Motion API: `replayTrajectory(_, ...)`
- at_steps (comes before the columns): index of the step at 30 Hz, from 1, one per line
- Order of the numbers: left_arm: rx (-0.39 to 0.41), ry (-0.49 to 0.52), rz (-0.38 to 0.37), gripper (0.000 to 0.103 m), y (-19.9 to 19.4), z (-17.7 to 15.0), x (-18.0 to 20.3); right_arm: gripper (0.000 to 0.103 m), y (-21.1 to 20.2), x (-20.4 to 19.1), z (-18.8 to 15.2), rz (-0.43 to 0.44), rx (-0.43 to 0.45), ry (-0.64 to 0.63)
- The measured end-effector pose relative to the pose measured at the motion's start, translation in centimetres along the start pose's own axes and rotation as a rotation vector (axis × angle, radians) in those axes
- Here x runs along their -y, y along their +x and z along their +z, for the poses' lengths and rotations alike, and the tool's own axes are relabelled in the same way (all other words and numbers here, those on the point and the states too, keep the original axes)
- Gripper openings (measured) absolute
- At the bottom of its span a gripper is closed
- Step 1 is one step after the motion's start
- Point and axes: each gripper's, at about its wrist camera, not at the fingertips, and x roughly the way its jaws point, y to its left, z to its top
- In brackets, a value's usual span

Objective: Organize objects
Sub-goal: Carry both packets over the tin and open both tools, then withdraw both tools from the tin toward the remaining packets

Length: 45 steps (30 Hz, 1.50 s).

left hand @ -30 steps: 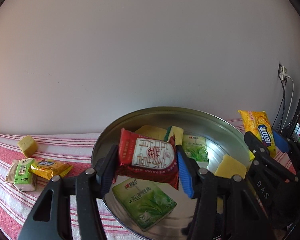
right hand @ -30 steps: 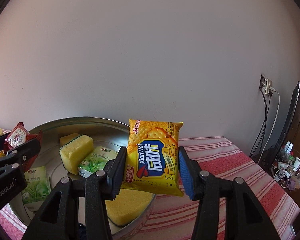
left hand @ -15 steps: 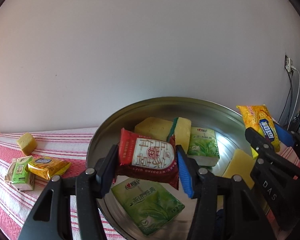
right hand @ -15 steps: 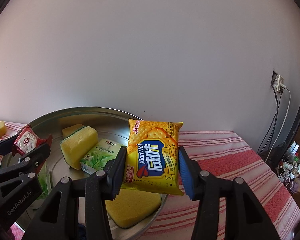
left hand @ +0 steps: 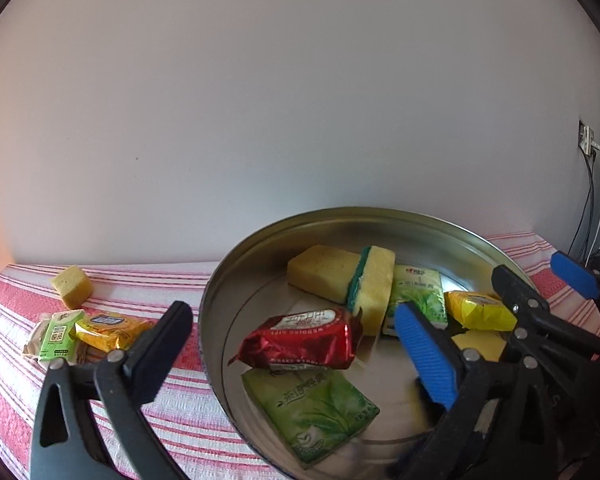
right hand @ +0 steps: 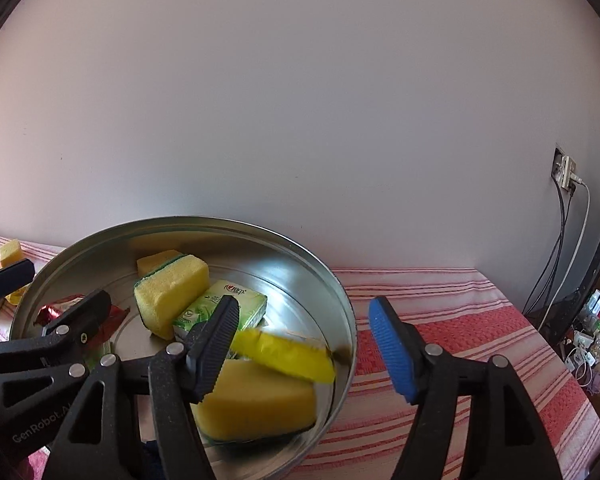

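A round metal tray [left hand: 420, 220] [right hand: 300, 252] holds yellow sponges [left hand: 340, 276] [right hand: 172, 292], green tissue packs [left hand: 312, 408] [right hand: 220, 312], a red snack packet [left hand: 300, 340] and a yellow cracker packet [left hand: 480, 310] [right hand: 288, 354]. My left gripper [left hand: 292, 344] is open above the tray's left rim, and the red packet lies in the tray between its fingers. My right gripper [right hand: 304, 340] is open over the tray's right rim, and the yellow packet lies on a sponge [right hand: 256, 404] below it.
A red-and-white striped cloth [right hand: 460, 320] covers the table. Left of the tray lie a small sponge cube [left hand: 72, 286], a green packet [left hand: 58, 334] and a yellow snack packet [left hand: 108, 330]. A wall socket with cables [right hand: 566, 172] is at the right.
Both grippers have opened. The red packet dropped from the left gripper into the tray, and the yellow cracker packet dropped from the right gripper into the tray.
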Motion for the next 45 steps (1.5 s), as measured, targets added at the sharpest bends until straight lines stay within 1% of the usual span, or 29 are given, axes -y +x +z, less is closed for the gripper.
replayTrajectory(2, 0.000, 0.001, -0.016, 0.102, -0.1, 0.0, -0.1, 0.076, -0.5, 0.2, -0.1, 0.000, 0.007, 0.024)
replayTrajectory(4, 0.001, 0.016, -0.013, 0.102, -0.1, -0.2, -0.2, 0.076, -0.9, 0.4, -0.2, -0.006, 0.023, 0.035)
replayTrajectory(6, 0.007, 0.031, -0.009, 0.102, -0.9, -0.1, 0.5, 0.076, -1.3, 0.4, -0.2, -0.008, 0.037, 0.036)
replayTrajectory(8, 0.011, 0.038, -0.001, 0.102, -1.2, -0.2, 0.4, 0.076, -1.0, 0.6, -0.1, -0.008, 0.050, 0.038)
replayTrajectory(14, 0.032, 0.035, 0.047, 0.102, -2.2, -0.6, -0.8, 0.076, -1.9, 1.3, 0.1, -0.010, 0.110, 0.079)
replayTrajectory(15, 0.034, 0.032, 0.055, 0.102, -2.4, -0.6, -1.0, 0.077, -2.1, 1.4, 0.0, -0.016, 0.118, 0.086)
replayTrajectory(17, 0.038, 0.028, 0.073, 0.102, -2.8, -0.8, -1.6, 0.084, -2.5, 1.6, 0.0, -0.026, 0.134, 0.098)
replayTrajectory(19, 0.041, 0.025, 0.088, 0.102, -3.3, -1.0, -2.3, 0.084, -2.8, 1.9, -0.1, -0.025, 0.147, 0.113)
replayTrajectory(23, 0.050, 0.007, 0.111, 0.102, -4.4, -1.4, -3.6, 0.084, -3.5, 2.3, -0.4, -0.024, 0.151, 0.139)
replayTrajectory(26, 0.050, -0.007, 0.113, 0.102, -5.0, -1.7, -4.5, 0.084, -4.0, 2.3, -0.6, -0.031, 0.155, 0.147)
replayTrajectory(35, 0.057, 0.003, 0.139, 0.102, -6.7, -2.6, -6.6, 0.084, -5.2, 1.8, -1.1, -0.059, 0.160, 0.160)
replayTrajectory(41, 0.045, -0.004, 0.150, 0.102, -7.2, -3.0, -8.9, 0.084, -5.6, 1.5, -1.6, -0.063, 0.163, 0.179)
replayTrajectory(45, 0.036, -0.001, 0.171, 0.102, -7.5, -3.3, -11.0, 0.084, -6.3, 0.9, -1.9, -0.061, 0.167, 0.177)
